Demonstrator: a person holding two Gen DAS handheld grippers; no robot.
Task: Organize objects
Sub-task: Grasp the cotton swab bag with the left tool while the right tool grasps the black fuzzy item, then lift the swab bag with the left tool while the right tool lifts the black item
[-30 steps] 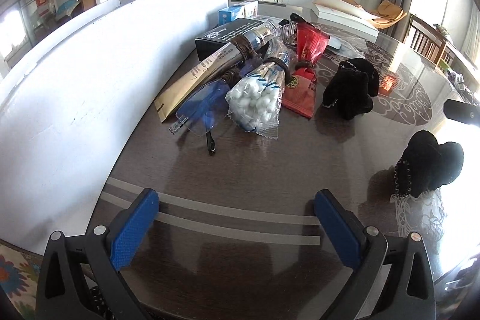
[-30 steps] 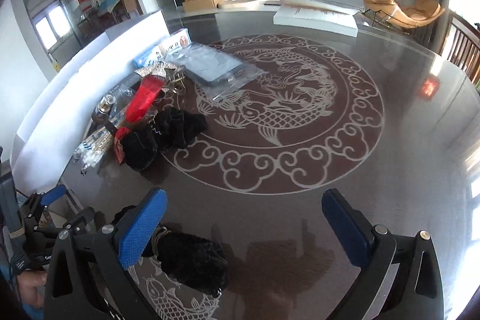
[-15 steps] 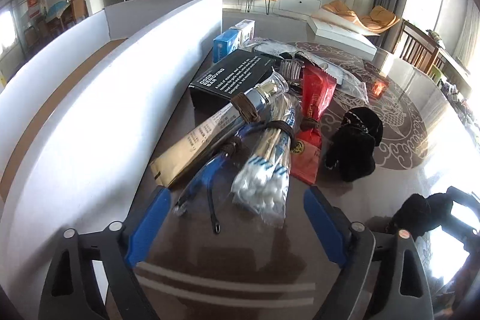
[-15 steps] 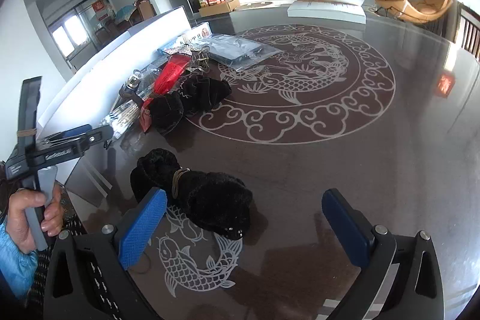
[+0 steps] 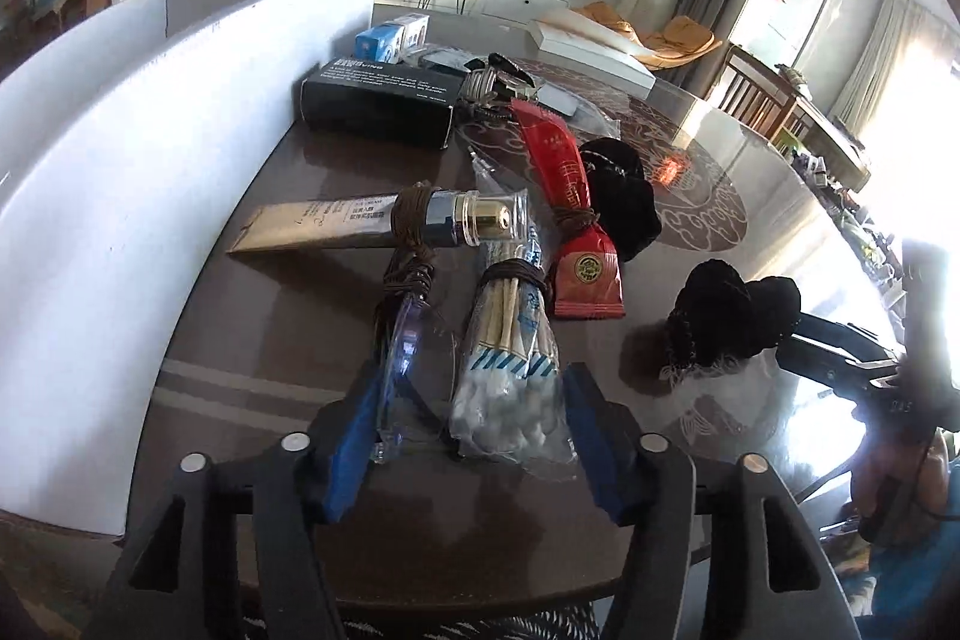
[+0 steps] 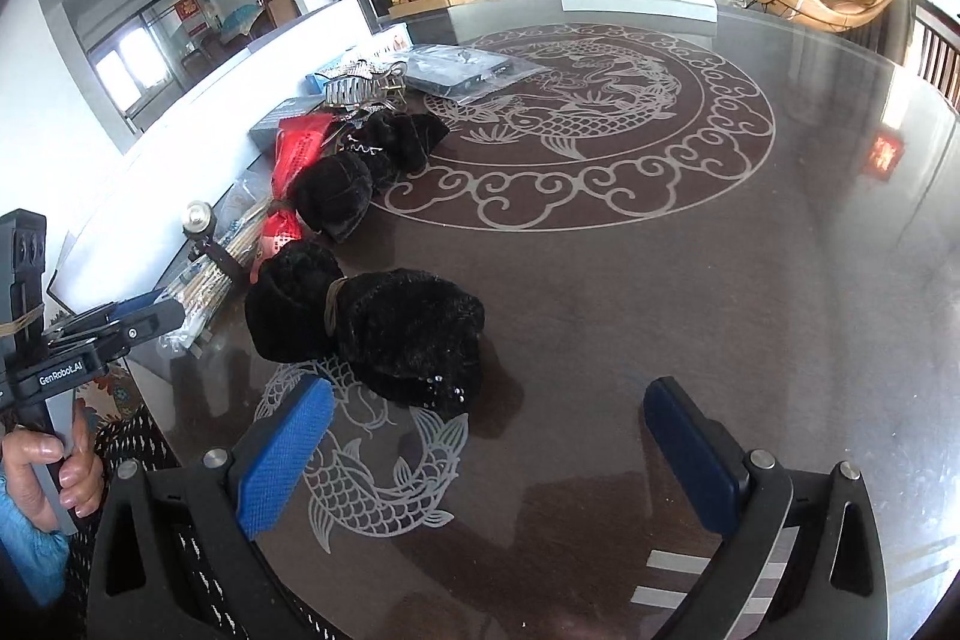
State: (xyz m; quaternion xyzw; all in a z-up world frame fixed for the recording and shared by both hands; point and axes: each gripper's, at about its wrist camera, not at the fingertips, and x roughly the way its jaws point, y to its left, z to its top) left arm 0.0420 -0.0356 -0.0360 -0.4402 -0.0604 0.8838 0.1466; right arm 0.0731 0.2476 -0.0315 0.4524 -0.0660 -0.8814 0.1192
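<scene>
While left gripper (image 5: 474, 436) jaws close around cotton swab packet (image 5: 510, 388) near bench (image 6: 660, 292) edge, pads not yet pressing, right gripper (image 6: 486, 454) jaws spread beside black pouch (image 6: 384, 328), open bench rightward.

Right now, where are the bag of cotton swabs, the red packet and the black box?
bag of cotton swabs (image 5: 510, 394): left wrist view, on the white tips.
red packet (image 5: 585, 274): left wrist view, on its lower end by the round seal.
black box (image 5: 378, 106): left wrist view, on its top face.
</scene>
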